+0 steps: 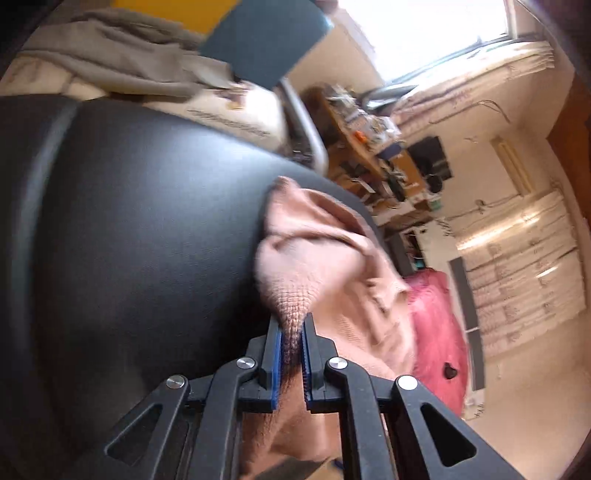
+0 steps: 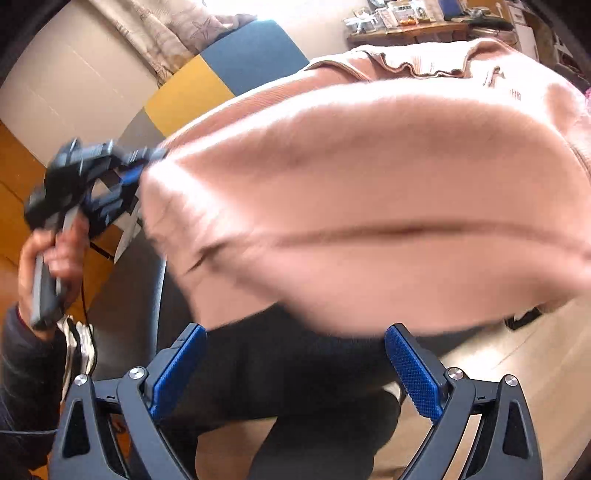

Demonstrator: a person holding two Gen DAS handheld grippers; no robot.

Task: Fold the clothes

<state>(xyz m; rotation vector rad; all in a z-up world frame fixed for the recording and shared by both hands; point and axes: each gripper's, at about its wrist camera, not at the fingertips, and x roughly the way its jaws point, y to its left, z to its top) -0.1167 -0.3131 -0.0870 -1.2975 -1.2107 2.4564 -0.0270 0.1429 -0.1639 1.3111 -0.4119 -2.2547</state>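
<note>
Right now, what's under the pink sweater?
The pink sweater hangs lifted, pinched by the left gripper. Under its hem show the black chair and pale floor. The open right gripper waits below. Whatever's behind the fabric is covered.

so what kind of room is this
Probably a lived-in home room, maybe a bedroom or study: a curtained window, a cluttered wooden shelf, a black chair, and a pink sweater being folded.

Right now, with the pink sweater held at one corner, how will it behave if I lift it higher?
Probably floppy: the pink sweater already sags and bunches below the left gripper. Its thick knit suggests some weight. The right gripper is open, so that side would likely droop.
</note>
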